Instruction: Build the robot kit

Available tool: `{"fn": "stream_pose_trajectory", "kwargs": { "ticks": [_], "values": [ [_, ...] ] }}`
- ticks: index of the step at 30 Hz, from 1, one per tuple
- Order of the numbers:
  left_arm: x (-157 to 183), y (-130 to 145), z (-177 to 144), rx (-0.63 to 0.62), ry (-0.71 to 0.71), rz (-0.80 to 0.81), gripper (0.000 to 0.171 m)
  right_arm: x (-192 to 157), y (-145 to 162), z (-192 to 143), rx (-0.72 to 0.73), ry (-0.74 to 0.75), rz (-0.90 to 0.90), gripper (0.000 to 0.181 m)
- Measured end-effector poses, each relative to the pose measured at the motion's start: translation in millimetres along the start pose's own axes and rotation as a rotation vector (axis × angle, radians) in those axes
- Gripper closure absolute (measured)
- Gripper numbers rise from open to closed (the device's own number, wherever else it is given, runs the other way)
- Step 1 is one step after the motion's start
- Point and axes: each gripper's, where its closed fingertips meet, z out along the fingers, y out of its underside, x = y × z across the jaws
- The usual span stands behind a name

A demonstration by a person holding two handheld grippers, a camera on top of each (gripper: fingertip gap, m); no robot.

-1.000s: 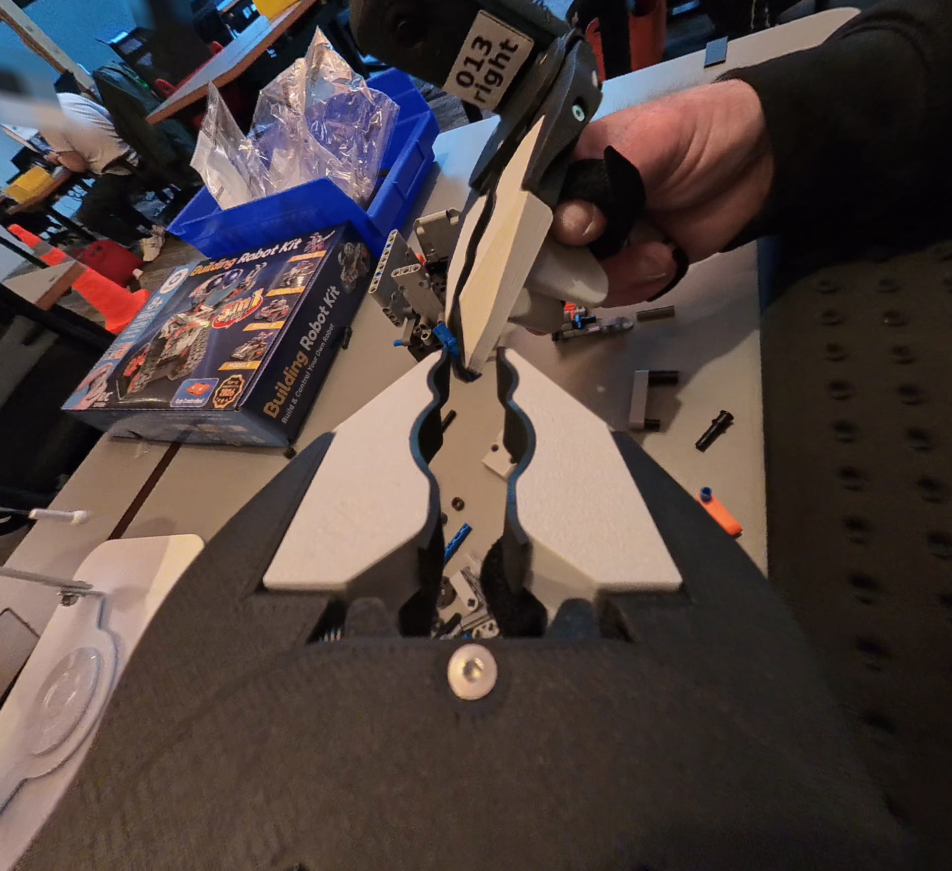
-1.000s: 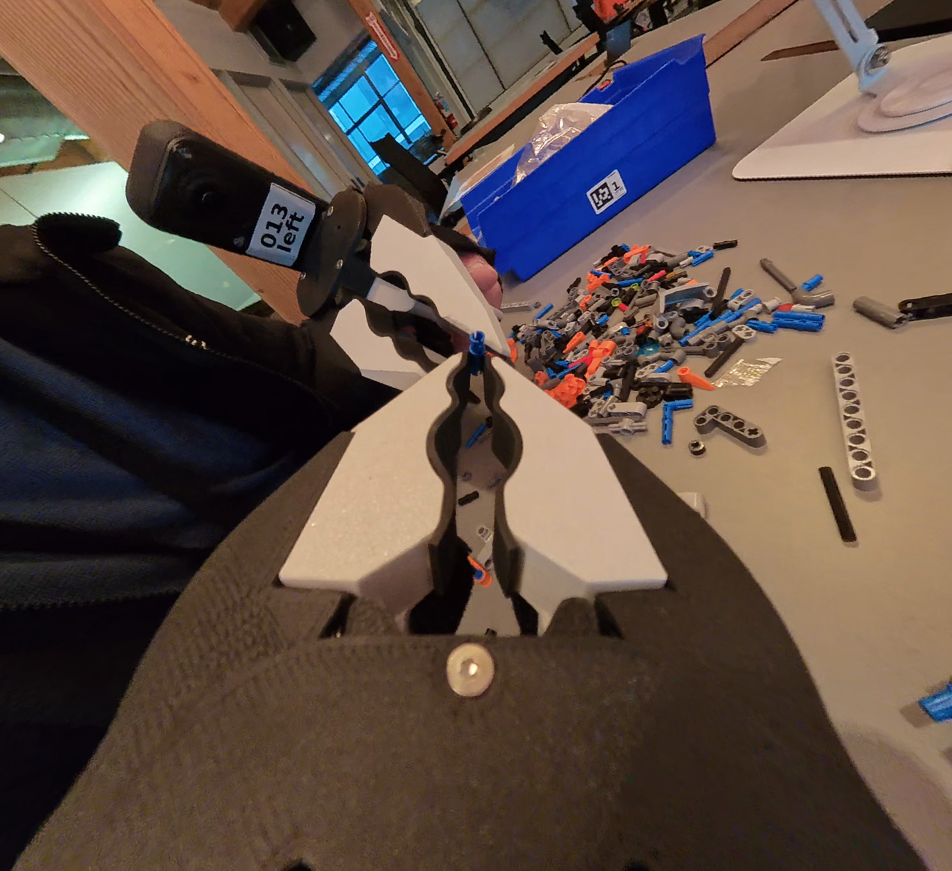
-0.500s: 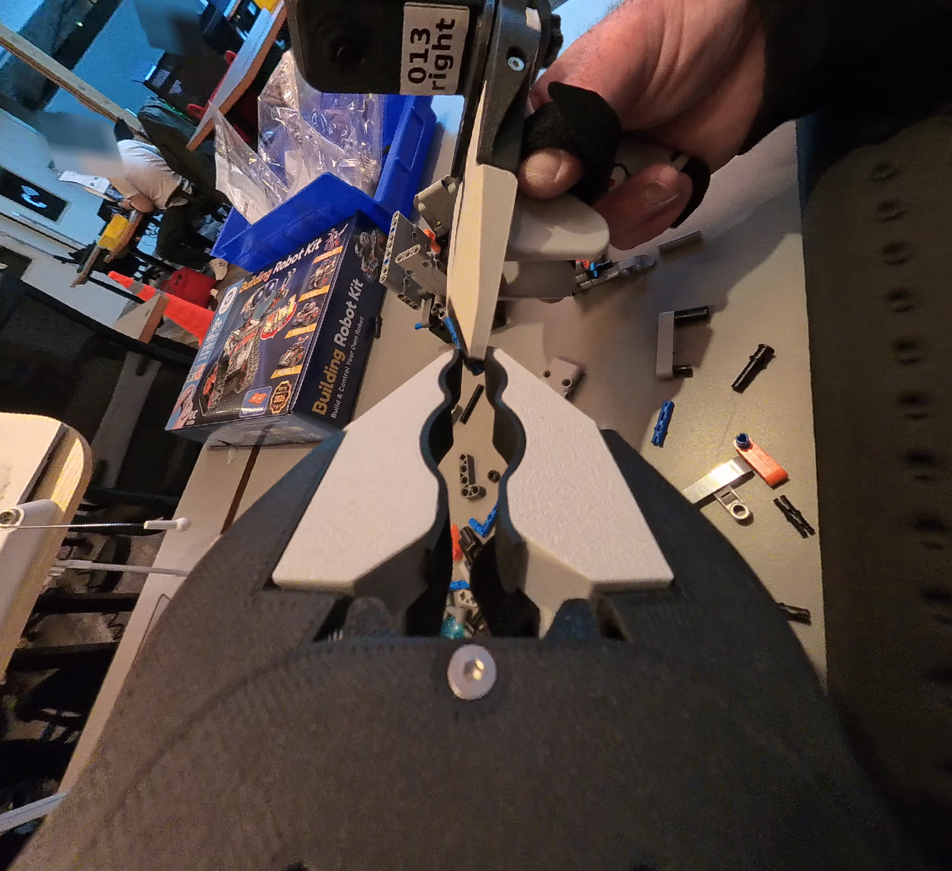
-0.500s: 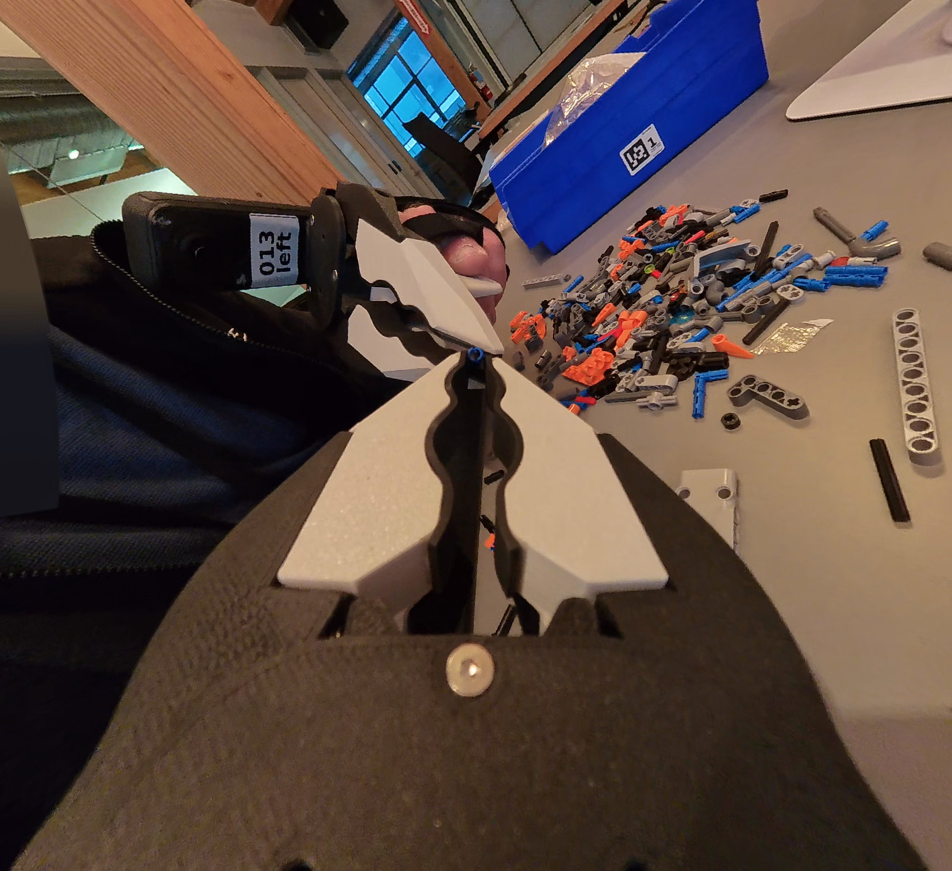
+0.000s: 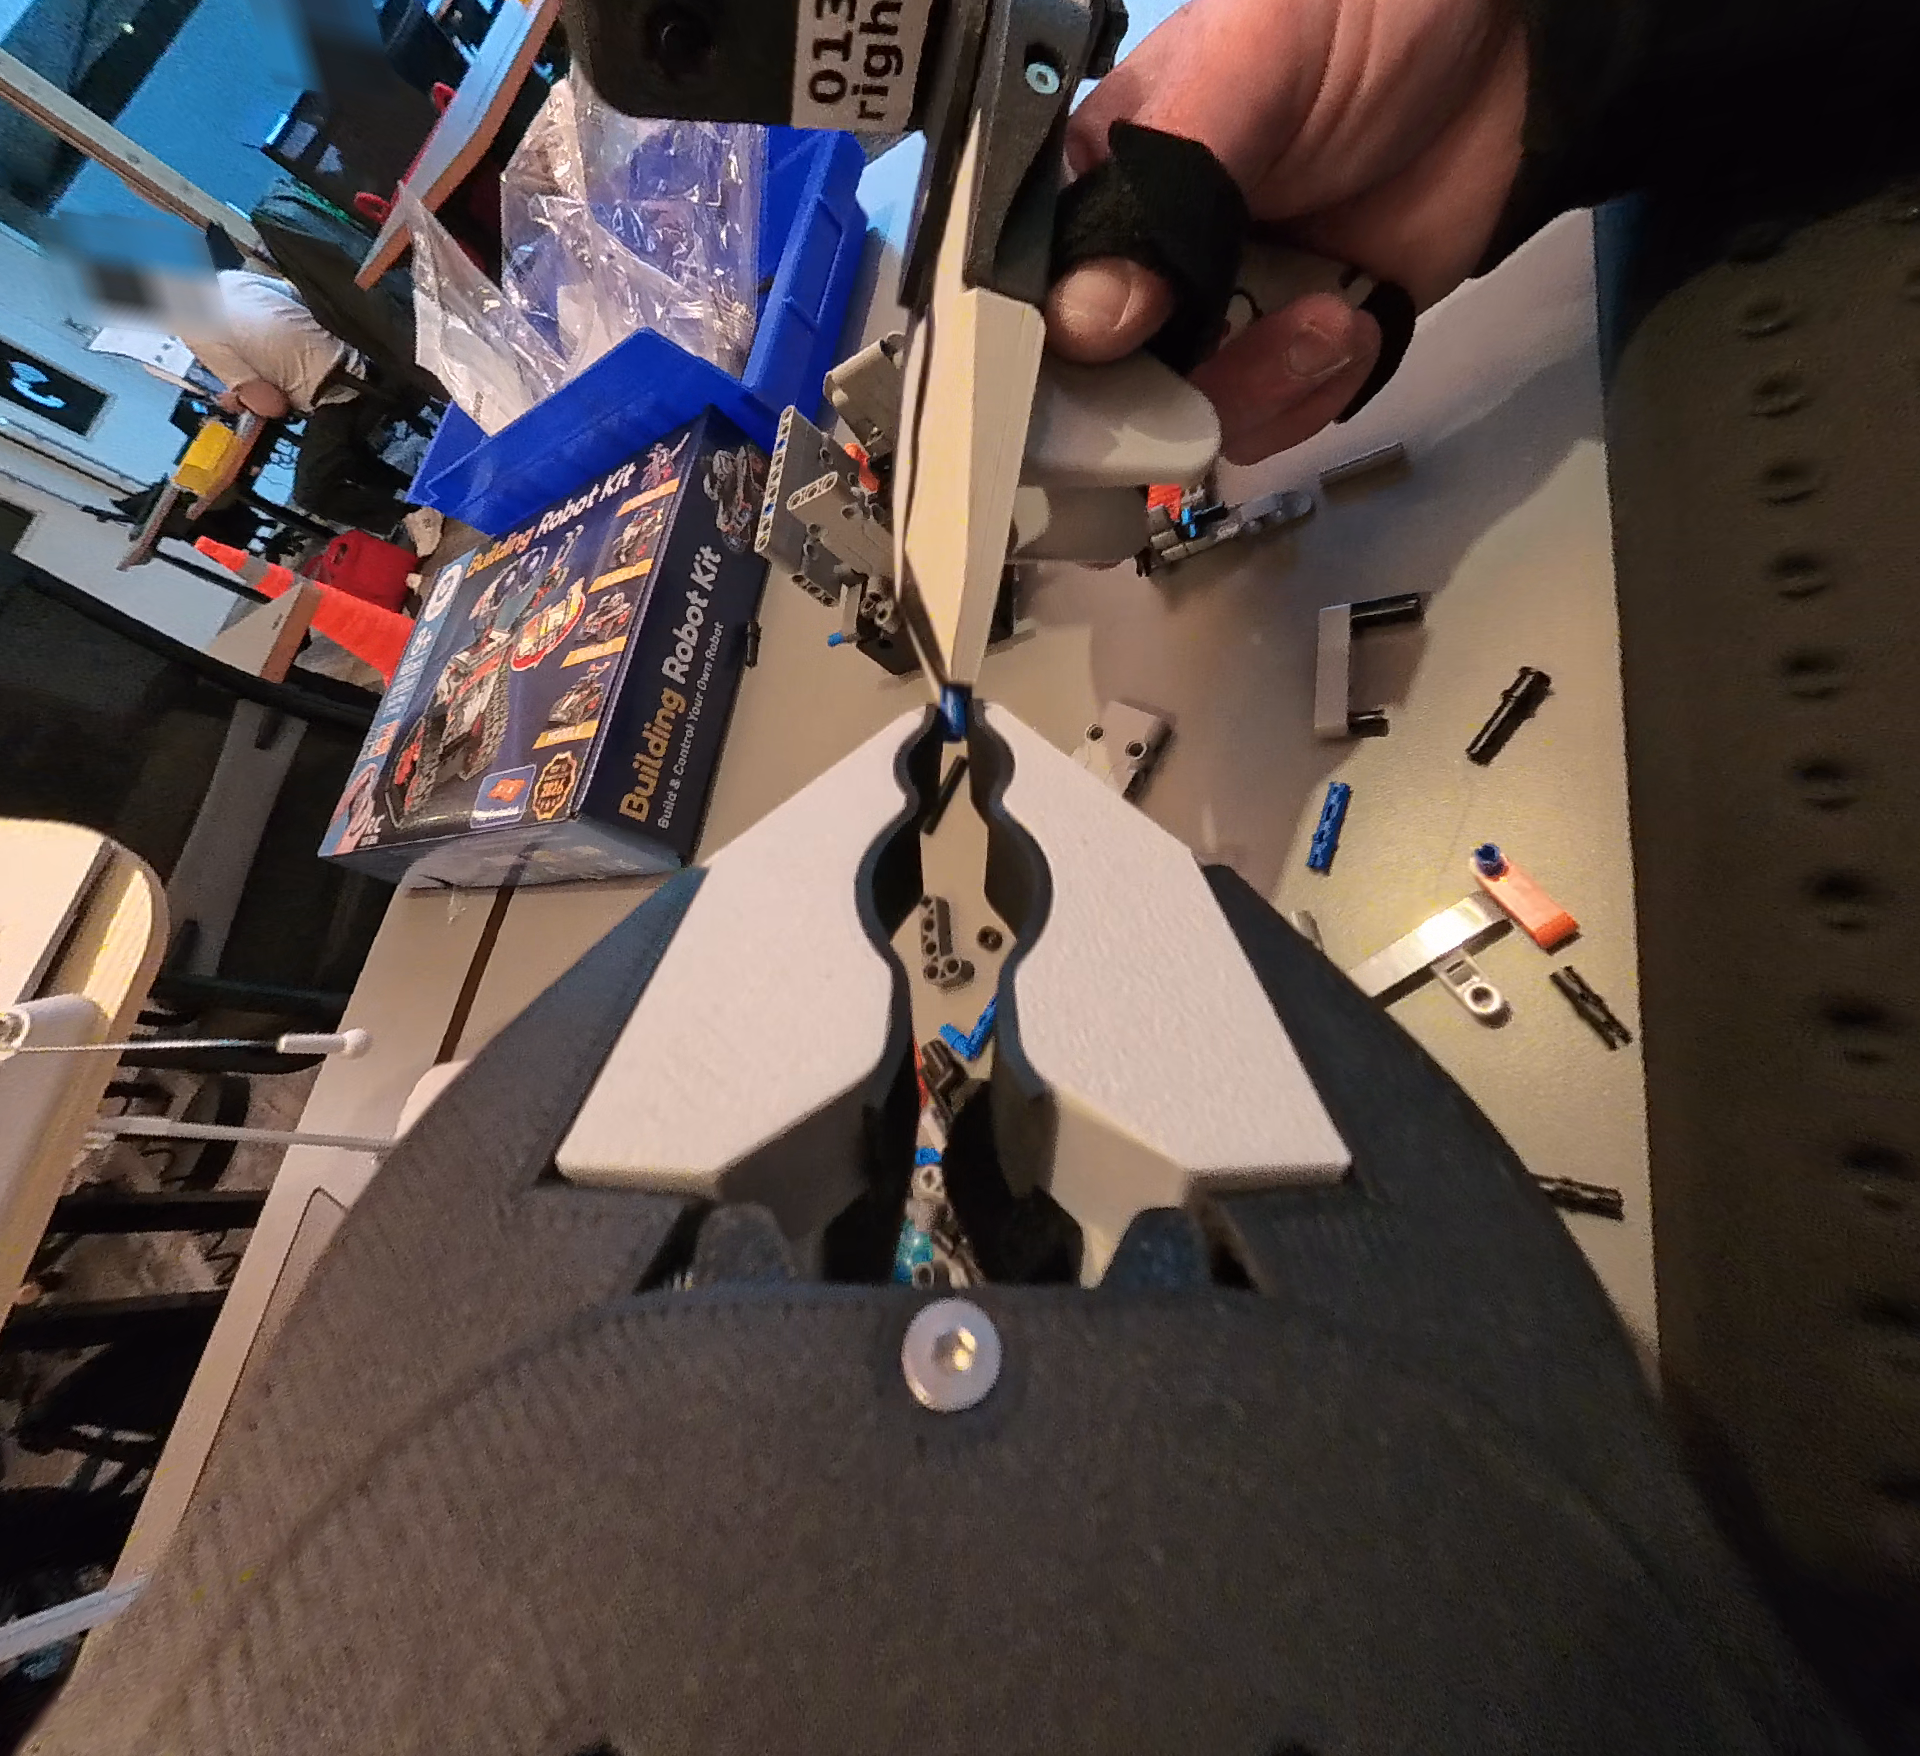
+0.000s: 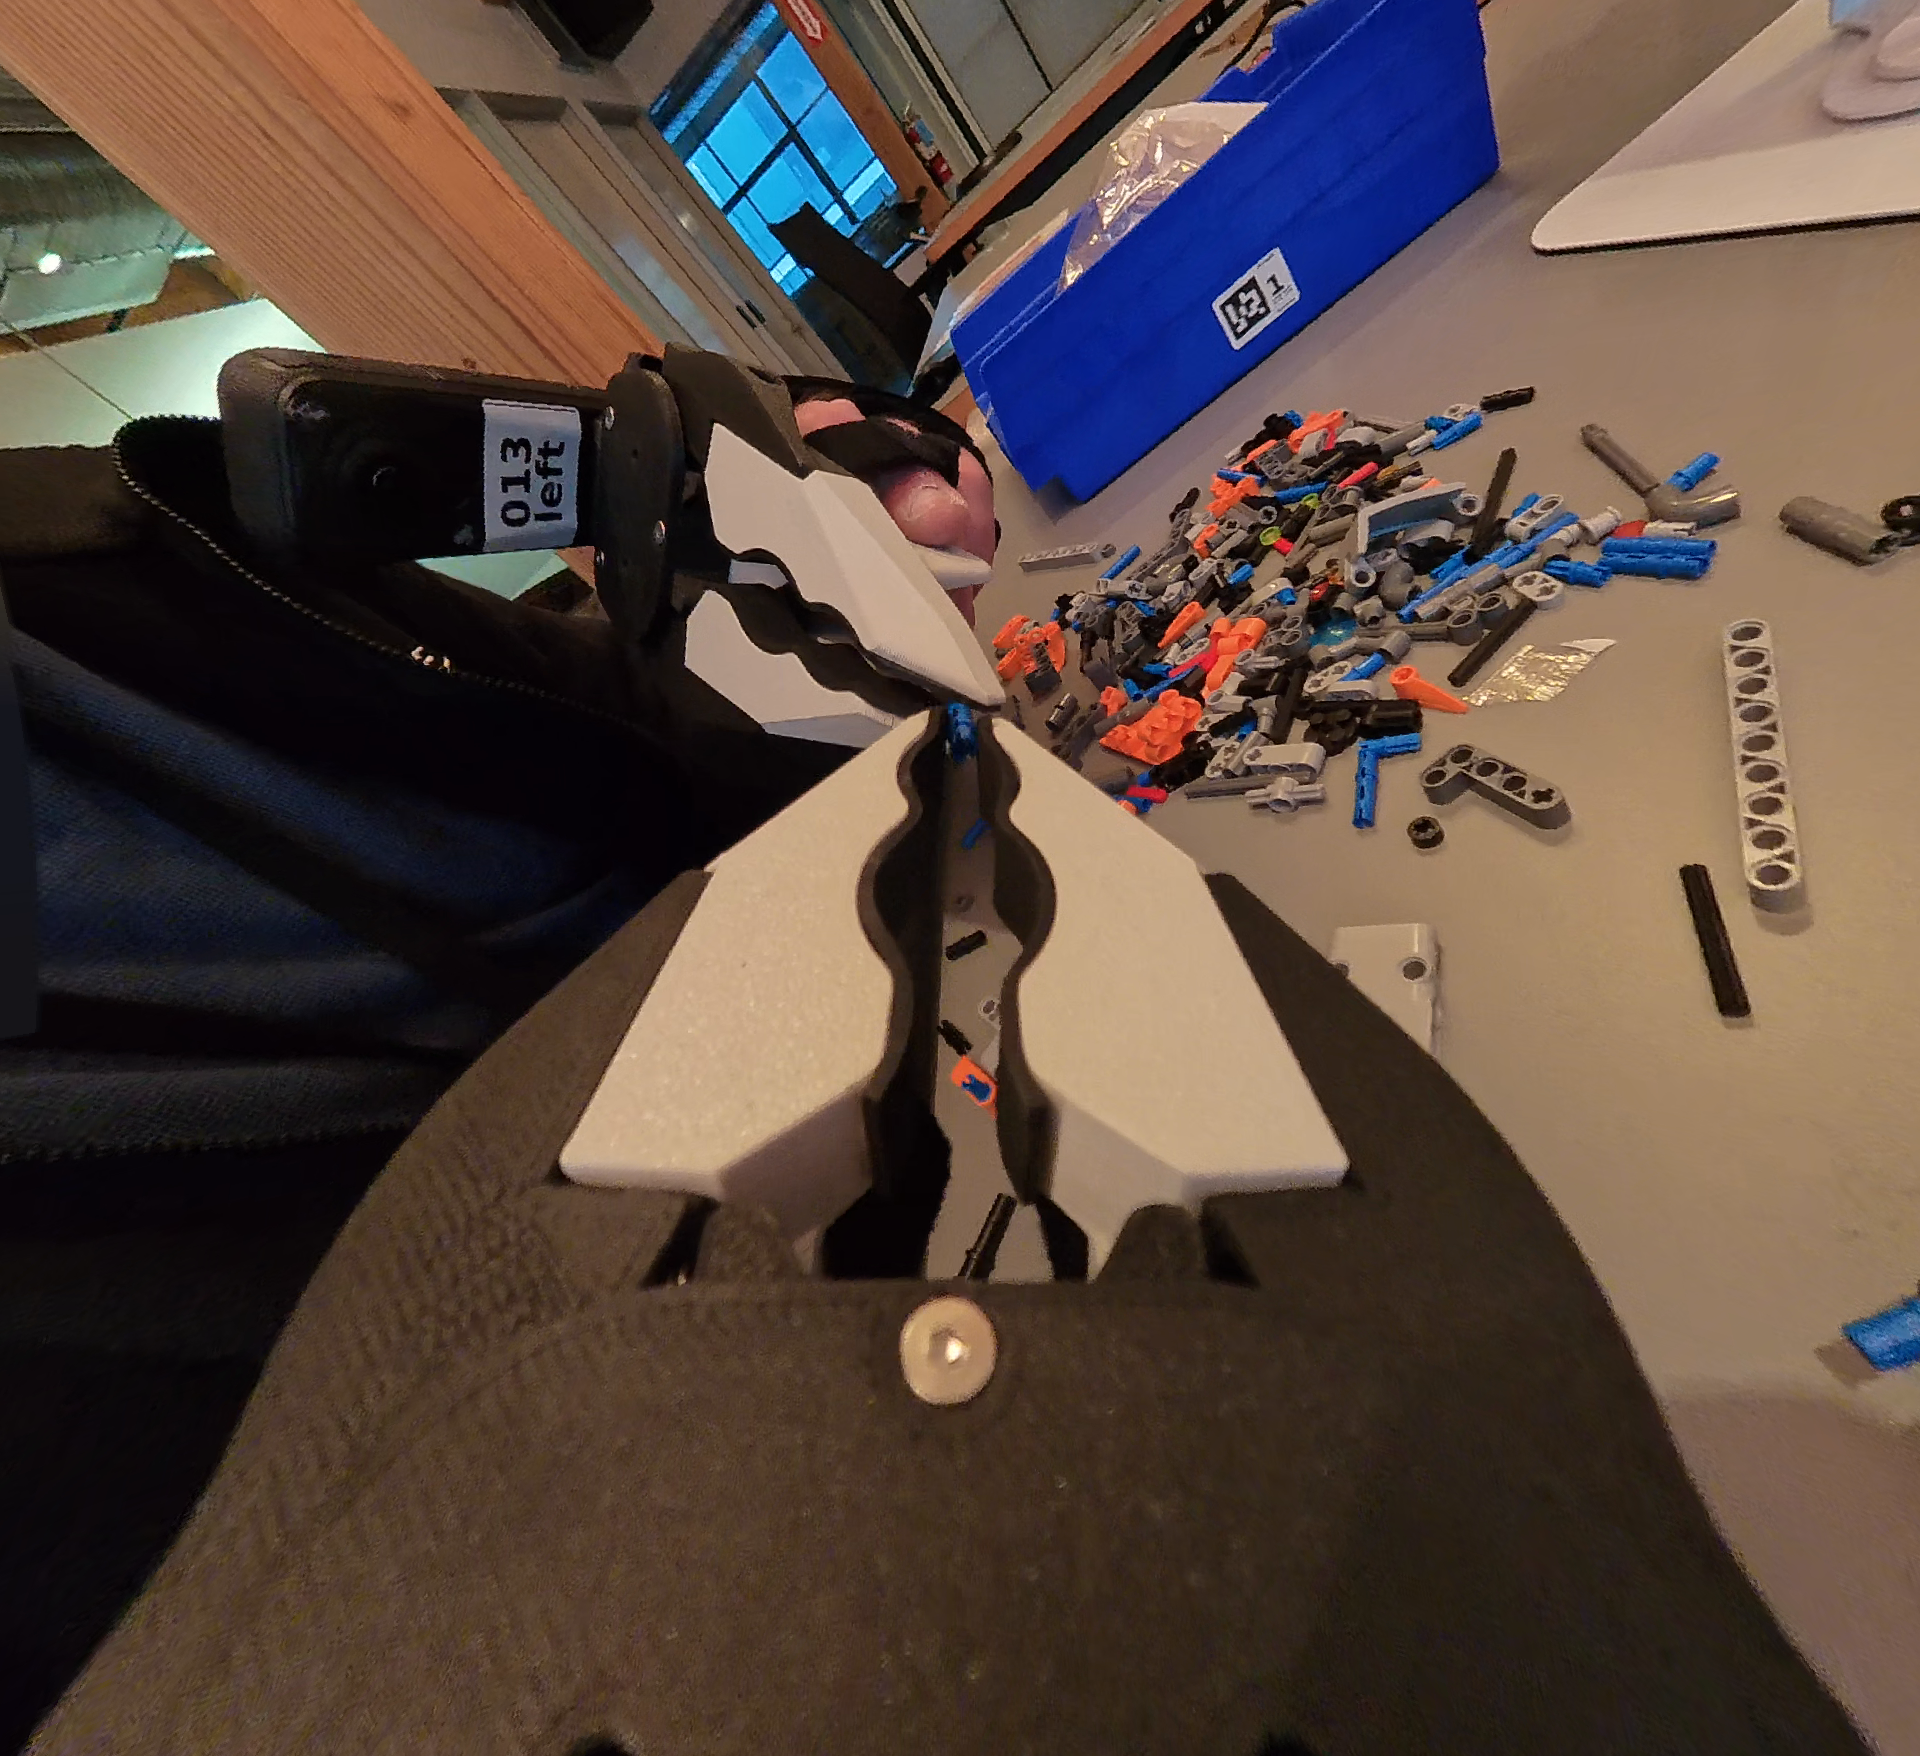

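A small blue pin (image 5: 954,707) sits between the tips of both grippers, which meet tip to tip above the grey table (image 5: 1226,698). In the left wrist view my left gripper (image 5: 954,721) is shut on the pin's near end. The right gripper (image 5: 948,676), held by a hand (image 5: 1299,148), comes down from above, its fingers closed on the far end. In the right wrist view my right gripper (image 6: 958,721) is shut on the blue pin (image 6: 958,735), and the left gripper (image 6: 987,696) meets it from the upper left.
A pile of small grey, blue, orange and black parts (image 6: 1330,626) lies right of the grippers. A blue bin (image 6: 1299,252) with a plastic bag stands behind. A kit box (image 5: 551,688) and a part-built grey assembly (image 5: 831,501) sit nearby. Loose parts (image 5: 1351,667) dot the table.
Both grippers stay tip to tip on the blue pin. The pair has tilted and shifted together, so the right gripper now stands more upright over the left one.
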Motion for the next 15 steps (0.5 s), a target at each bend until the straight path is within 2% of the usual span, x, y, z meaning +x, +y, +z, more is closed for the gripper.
{"fn": "stream_pose_trajectory", "kwargs": {
  "ticks": [6,13,15],
  "values": [
    [-0.5,5.3,-1.7,-0.008,0.012,-0.019,0.169,4.2,-0.9,-4.4,0.003,0.025,-0.006,0.178],
    [0.4,3.3,-1.9,-0.004,0.004,-0.014,0.169,4.3,4.1,1.0,-0.022,0.016,0.009,0.168],
    [0.4,5.0,-1.1,-0.014,0.001,-0.013,0.169,3.7,3.4,1.3,-0.023,0.027,-0.012,0.177]
  ]
}}
